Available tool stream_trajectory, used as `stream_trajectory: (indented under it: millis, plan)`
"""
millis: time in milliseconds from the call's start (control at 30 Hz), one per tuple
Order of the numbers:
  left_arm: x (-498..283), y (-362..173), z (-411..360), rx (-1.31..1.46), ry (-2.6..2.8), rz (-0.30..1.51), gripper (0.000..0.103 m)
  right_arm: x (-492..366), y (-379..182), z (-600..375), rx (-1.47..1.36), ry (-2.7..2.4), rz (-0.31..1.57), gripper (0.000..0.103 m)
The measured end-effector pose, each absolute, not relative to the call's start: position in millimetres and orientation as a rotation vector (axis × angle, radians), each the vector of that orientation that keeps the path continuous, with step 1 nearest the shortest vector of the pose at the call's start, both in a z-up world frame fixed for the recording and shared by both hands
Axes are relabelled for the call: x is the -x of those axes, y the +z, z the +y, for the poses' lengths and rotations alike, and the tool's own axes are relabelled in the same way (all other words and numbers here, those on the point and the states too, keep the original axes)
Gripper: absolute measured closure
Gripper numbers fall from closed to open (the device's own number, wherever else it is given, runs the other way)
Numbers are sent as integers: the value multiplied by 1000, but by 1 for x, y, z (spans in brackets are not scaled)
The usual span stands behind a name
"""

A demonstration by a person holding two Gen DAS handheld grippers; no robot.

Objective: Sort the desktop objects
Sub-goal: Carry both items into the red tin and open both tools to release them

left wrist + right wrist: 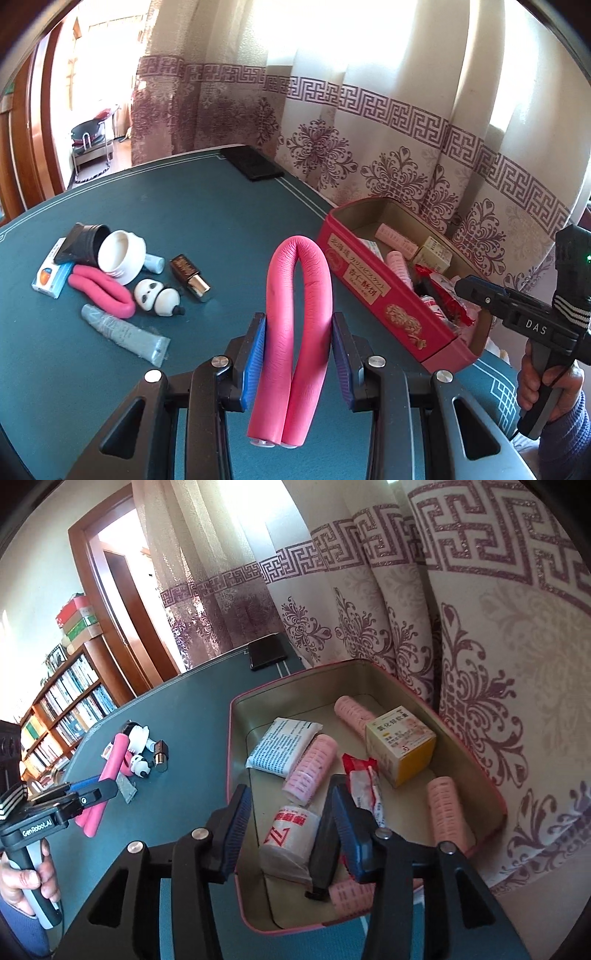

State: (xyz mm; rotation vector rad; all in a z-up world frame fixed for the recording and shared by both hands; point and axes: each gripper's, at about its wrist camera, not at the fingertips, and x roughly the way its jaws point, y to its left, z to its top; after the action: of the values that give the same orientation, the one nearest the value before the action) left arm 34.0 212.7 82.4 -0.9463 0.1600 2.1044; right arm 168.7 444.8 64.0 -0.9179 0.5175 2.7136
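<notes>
My left gripper [298, 321] is shut on a pink foam rod [299, 288] bent into an arch, held above the green table [221, 221]. The same gripper [88, 794] and rod [110, 771] appear at the left of the right wrist view. My right gripper [291, 801] hangs open over the red tin [480, 768], and it shows at the right edge of the left wrist view [476, 291]. Between its fingers, inside the tin, lie a white roll with red print [291, 830] and a black flat item [325, 849] that leans by the right finger.
The tin holds pink rollers [310, 771], a yellow-white box [400, 746], a white packet [282, 746] and a red wrapper [364, 779]. On the table lie a second pink rod [103, 290], a panda figure [157, 297], a white jar [120, 256], a grey tube [125, 334], a brown lipstick [190, 277] and a black phone [253, 162].
</notes>
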Motion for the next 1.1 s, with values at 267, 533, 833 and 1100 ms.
stream_trajectory:
  millis: [267,533,833,1100]
  plan:
    - [-36,92,254,925,2031,174,67,-178,64,445,895,2711,479,49]
    - [-30,104,314,886,1960,217,67,-182,63,447,880,2713,500,47]
    - [-14,107,386,854,1909,273,67,-185,60,457,867,2700,515,47]
    - [1,91,418,878,1917,336,59,-185,58,462,866,2690,539,47]
